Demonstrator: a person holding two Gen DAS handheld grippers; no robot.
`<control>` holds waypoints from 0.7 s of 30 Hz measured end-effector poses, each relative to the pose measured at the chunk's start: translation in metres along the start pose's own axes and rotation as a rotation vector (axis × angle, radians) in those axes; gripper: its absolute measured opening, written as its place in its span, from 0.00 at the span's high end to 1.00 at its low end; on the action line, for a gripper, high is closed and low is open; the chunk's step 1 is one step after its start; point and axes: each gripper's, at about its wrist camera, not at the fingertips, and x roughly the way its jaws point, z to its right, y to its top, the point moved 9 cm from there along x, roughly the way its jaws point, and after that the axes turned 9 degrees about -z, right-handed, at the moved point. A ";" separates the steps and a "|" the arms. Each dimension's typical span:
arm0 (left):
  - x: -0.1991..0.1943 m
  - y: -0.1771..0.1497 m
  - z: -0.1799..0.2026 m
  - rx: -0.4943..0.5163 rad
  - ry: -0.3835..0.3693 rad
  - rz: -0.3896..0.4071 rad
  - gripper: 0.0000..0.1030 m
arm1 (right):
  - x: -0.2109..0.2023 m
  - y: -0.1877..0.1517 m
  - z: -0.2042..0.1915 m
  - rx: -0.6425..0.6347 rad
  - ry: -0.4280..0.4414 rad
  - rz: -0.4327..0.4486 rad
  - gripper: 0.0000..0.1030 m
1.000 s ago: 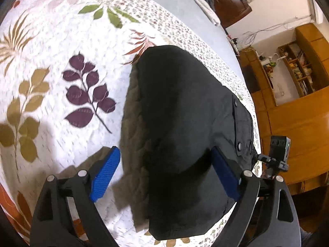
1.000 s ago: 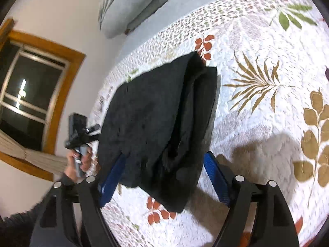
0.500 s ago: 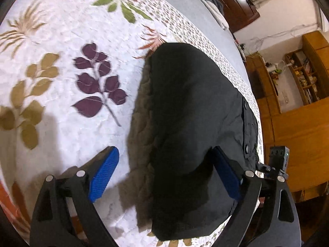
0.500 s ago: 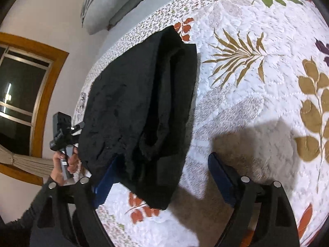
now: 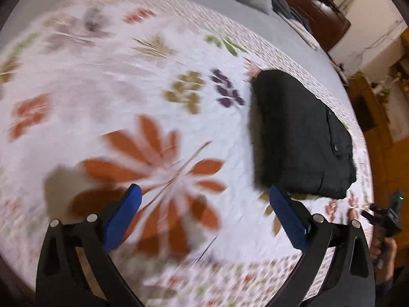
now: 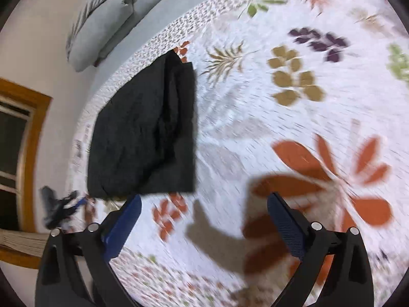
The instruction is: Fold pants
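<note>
Black pants (image 5: pixel 301 138), folded, flat on the leaf-patterned bedspread (image 5: pixel 158 81). Left gripper (image 5: pixel 204 209) and right gripper (image 6: pixel 204 215) both over bare bedspread, jaws opening wide, nothing between them, pants apart.

Quilt (image 5: pixel 153 81) print smeared by motion blur in both views, worst at the near edge; leaf and flower outlines run together. Pants (image 5: pixel 301 138) lie folded, inner layers hidden; small round dots on the waistband too small to tell. Right gripper (image 5: pixel 383 220) only a dark blurred shape at left view's right edge, jaws unreadable there; the hand (image 5: pixel 383 253) beneath cut off. Left gripper (image 6: pixel 58 209) likewise a smear in right view. Pillow (image 6: pixel 102 18) cut off at top.
</note>
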 end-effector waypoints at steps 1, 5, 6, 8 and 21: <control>-0.013 -0.007 -0.002 0.000 0.012 0.031 0.03 | -0.009 -0.012 0.004 0.015 -0.027 0.012 0.03; -0.084 -0.053 0.016 0.099 0.137 0.177 0.03 | -0.050 -0.056 -0.003 0.020 -0.066 0.093 0.03; -0.098 -0.066 0.025 0.117 0.145 0.198 0.03 | -0.063 -0.069 -0.010 0.005 -0.077 0.123 0.03; -0.130 -0.089 0.053 0.170 0.140 0.257 0.03 | -0.084 -0.090 -0.032 -0.033 -0.092 0.170 0.03; -0.228 -0.192 0.157 0.261 0.121 0.354 0.03 | -0.150 -0.202 -0.117 -0.174 -0.249 0.308 0.03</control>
